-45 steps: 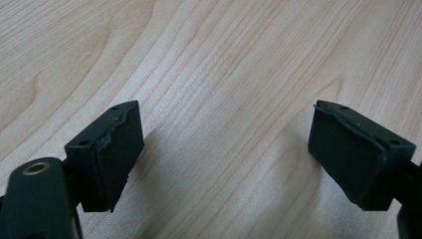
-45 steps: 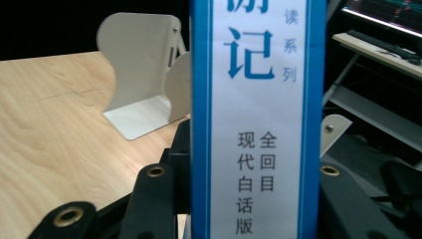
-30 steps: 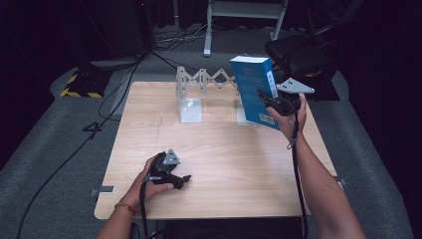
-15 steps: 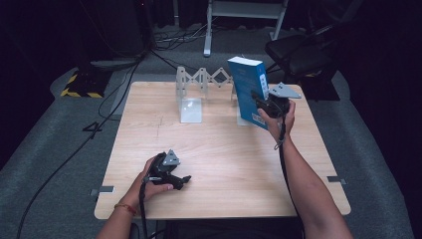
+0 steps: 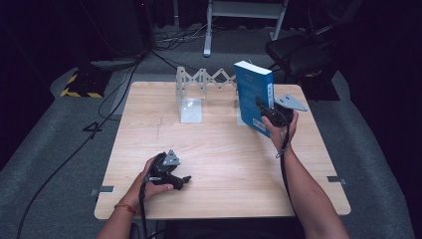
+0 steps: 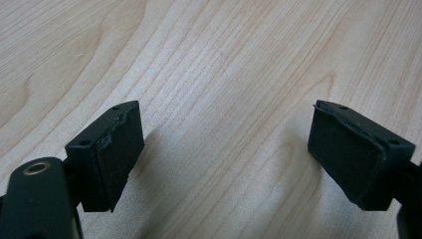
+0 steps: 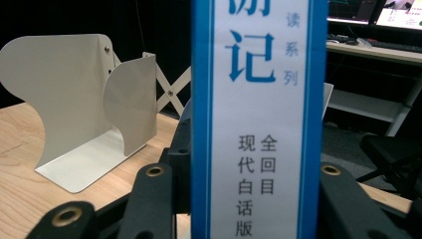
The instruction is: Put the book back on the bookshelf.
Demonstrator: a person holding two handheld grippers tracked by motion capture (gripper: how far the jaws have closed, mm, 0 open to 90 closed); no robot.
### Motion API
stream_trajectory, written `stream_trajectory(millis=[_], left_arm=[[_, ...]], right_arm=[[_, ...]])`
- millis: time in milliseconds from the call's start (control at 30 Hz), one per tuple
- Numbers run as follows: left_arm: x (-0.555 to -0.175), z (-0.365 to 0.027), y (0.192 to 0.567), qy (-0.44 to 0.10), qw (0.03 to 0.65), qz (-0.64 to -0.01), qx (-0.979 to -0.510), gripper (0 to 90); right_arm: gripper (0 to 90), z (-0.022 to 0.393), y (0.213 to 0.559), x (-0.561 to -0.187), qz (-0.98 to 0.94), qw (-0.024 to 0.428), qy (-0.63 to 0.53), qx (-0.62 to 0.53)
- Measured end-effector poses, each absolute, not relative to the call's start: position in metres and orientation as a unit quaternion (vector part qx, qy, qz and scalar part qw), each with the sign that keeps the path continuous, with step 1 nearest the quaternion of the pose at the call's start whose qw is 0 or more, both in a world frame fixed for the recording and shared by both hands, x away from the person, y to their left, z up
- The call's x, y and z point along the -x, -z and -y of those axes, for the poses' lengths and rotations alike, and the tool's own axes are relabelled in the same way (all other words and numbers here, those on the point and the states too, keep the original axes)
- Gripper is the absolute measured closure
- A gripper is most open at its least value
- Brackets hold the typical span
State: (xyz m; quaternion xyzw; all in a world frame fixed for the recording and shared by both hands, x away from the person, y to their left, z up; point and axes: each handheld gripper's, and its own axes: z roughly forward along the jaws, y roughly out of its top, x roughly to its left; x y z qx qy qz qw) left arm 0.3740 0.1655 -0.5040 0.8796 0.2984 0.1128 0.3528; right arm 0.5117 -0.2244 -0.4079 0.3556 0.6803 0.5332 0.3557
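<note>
On the left side of the desk [image 5: 219,164], near its front edge, I am seeing the left gripper [image 5: 185,179] lying low on the wood in the person's left hand [image 5: 152,181]. Its grey plate is facing up and its tips are pointing to the right. In the left gripper view its two black fingers [image 6: 112,152] are standing wide apart, and between them nothing is lying except the bare light wood.

Further back, around the middle of the desk, a white metal bookend rack [image 5: 191,97] is standing upright, with a zigzag folding link running along the back edge toward the right. In the right gripper view its pale curved plates [image 7: 74,104] are rising at the left, just behind the book.

To the right of the rack, the blue book [image 5: 255,94] is standing upright above the back right part of the desk. I cannot tell whether its lower edge is touching the wood. The right gripper [image 5: 263,110] is holding it from the right side, in the person's right hand [image 5: 281,132]. In the right gripper view the spine [image 7: 254,124], white with blue Chinese characters and blue borders, is rising straight between the two black fingers, which are pressing on it from both sides.
</note>
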Motion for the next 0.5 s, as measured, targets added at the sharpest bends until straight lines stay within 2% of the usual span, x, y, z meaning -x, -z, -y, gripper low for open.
stream_trajectory(millis=[500], left_arm=[[-0.374, -0.165, 0.504, -0.113, 0.354, -0.300, -0.879, 14.8]], right_arm=[[61.2, 0.249, 0.427, -0.484, -0.689, 0.349, -0.526, -0.356]])
